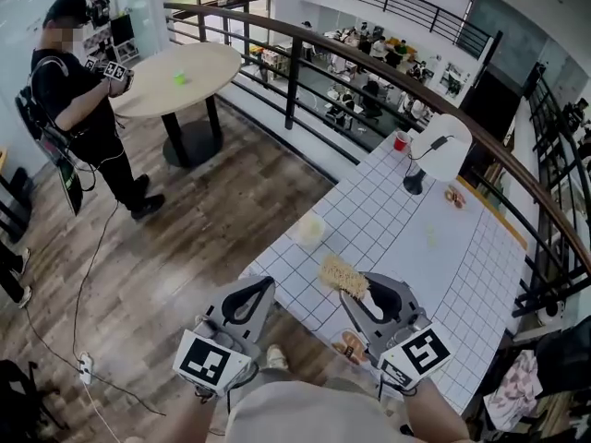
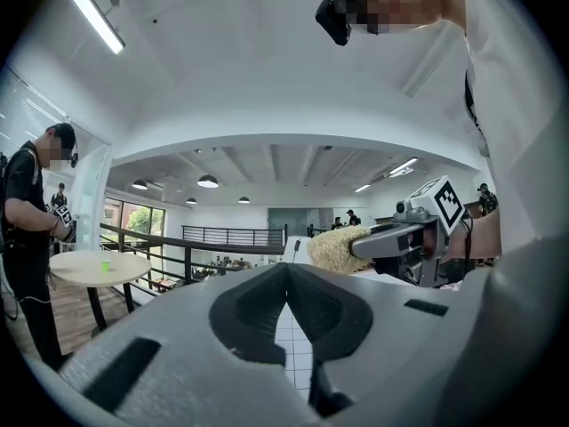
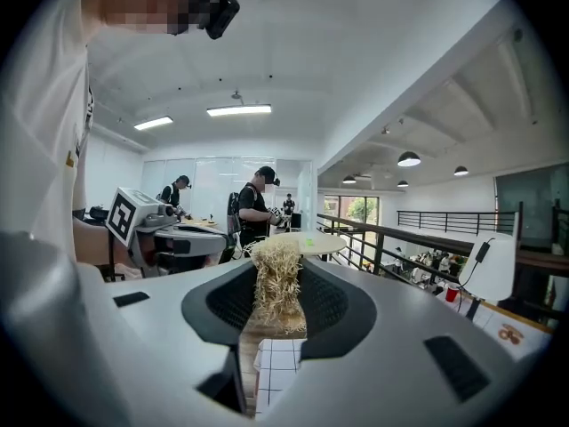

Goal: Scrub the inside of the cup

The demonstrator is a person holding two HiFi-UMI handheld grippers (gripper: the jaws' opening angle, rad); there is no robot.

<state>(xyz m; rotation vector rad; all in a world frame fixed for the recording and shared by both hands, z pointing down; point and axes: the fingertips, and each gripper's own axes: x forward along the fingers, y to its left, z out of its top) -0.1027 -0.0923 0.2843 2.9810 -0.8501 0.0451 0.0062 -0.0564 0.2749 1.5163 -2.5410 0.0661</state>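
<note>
A pale cup [image 1: 309,231] stands upright on the white grid-patterned table [image 1: 406,238], near its left edge. My right gripper [image 1: 367,293] is shut on a scrub brush with straw-coloured bristles [image 1: 343,275], held above the table's near corner, short of the cup. In the right gripper view the bristles [image 3: 277,283] stick up between the jaws of that gripper [image 3: 277,314]. My left gripper [image 1: 262,287] hangs left of the table over the floor, with its jaws together and nothing in them. The left gripper view shows its closed jaws [image 2: 286,278] and the brush [image 2: 340,248] off to the right.
A white desk lamp [image 1: 441,150], a red cup [image 1: 400,141] and a small orange item [image 1: 454,197] sit at the table's far end. A dark railing [image 1: 295,63] runs behind it. A person [image 1: 78,100] stands at left beside a round table [image 1: 175,77].
</note>
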